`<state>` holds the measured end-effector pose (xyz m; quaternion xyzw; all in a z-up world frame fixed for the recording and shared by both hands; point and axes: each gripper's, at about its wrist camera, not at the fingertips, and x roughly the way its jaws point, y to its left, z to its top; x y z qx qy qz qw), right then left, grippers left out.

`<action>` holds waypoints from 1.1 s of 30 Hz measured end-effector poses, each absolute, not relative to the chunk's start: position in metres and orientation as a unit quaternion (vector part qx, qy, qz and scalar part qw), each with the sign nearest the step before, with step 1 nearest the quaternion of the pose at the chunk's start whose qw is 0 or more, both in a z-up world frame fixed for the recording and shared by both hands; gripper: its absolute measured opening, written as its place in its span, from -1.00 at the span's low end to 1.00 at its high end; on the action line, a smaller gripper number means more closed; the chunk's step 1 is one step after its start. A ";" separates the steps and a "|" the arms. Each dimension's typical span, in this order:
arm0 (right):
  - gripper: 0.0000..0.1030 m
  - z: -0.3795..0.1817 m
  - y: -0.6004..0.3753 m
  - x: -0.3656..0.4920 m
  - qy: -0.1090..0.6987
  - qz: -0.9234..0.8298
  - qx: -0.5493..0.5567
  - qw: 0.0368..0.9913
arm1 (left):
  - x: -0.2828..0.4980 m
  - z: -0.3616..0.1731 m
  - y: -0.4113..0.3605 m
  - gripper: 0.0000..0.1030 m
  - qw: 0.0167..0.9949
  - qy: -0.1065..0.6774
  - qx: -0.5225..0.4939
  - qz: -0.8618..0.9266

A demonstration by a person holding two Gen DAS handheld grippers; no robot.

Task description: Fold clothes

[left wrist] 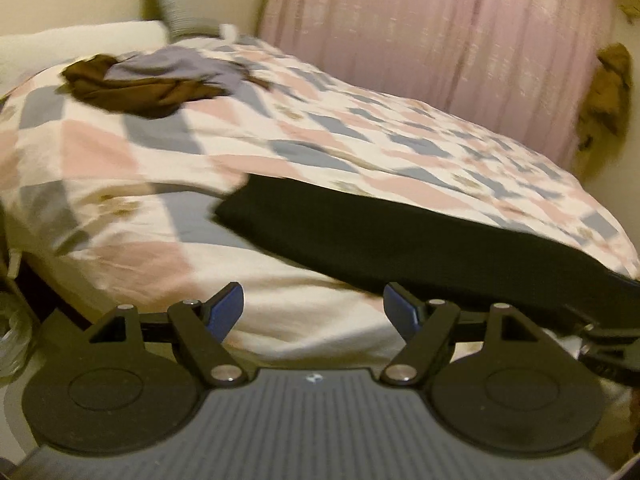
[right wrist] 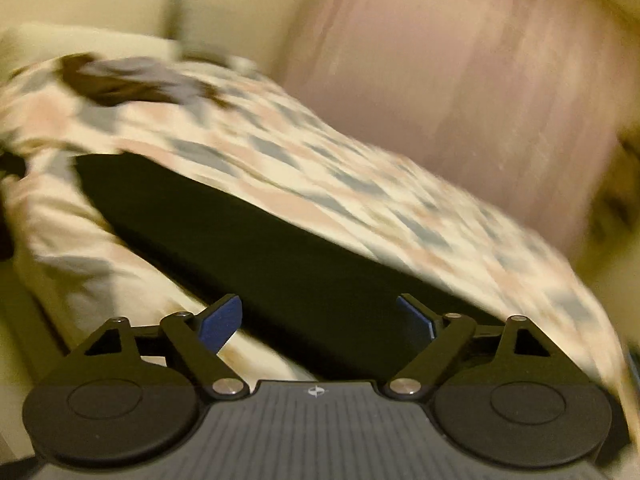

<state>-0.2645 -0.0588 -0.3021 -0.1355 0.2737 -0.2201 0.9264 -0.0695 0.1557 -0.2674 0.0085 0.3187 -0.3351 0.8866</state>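
My left gripper (left wrist: 314, 310) hangs with its jaws spread wide and nothing between them; through the gap I see only pale bedding. The blue pads (left wrist: 226, 312) show clean on their inner faces. Ahead of these jaws and off to their right, a long black garment (left wrist: 380, 240) lies flat on the quilt (left wrist: 168, 168), folded into a narrow strip that runs from just beyond my left jaws away toward the right edge of the view. The right-hand finger of this gripper sits just in front of the strip's near edge; I cannot tell whether it touches the cloth.

My right gripper (right wrist: 320, 320) is also released, jaws wide apart, gripping nothing. The same black strip runs straight through the space ahead of these jaws and on up to their left. This view is blurred, so I cannot tell whether the pads rest on the fabric or hover over it.

Far ahead of both grippers and to the left, a crumpled heap of brown and grey-blue clothes (left wrist: 156, 82) sits on the patchwork of pink, grey and white, well apart from the black strip. Beyond the bed, to the right of both jaws, hangs a pink curtain (left wrist: 440, 32). A white pillow (left wrist: 80, 42) lies at the far left.
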 end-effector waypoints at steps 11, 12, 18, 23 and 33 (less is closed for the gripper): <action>0.13 -0.344 0.047 -0.093 0.250 -0.014 -0.286 0.925 | 0.021 -0.269 0.182 0.44 0.880 0.341 -0.017 -0.331; 0.08 -0.348 0.053 -0.081 0.252 -0.008 -0.290 0.923 | 0.027 -0.269 0.183 0.44 0.878 0.343 -0.020 -0.333; -0.06 -0.370 0.070 -0.026 0.279 -0.010 -0.302 0.912 | 0.057 -0.276 0.186 0.44 0.871 0.354 -0.025 -0.340; -0.07 -0.388 0.075 -0.004 0.295 -0.026 -0.332 0.896 | 0.077 -0.284 0.186 0.44 0.868 0.360 -0.035 -0.341; -0.71 -0.403 0.078 0.017 0.289 -0.057 -0.351 0.889 | 0.094 -0.288 0.188 0.44 0.864 0.366 -0.057 -0.340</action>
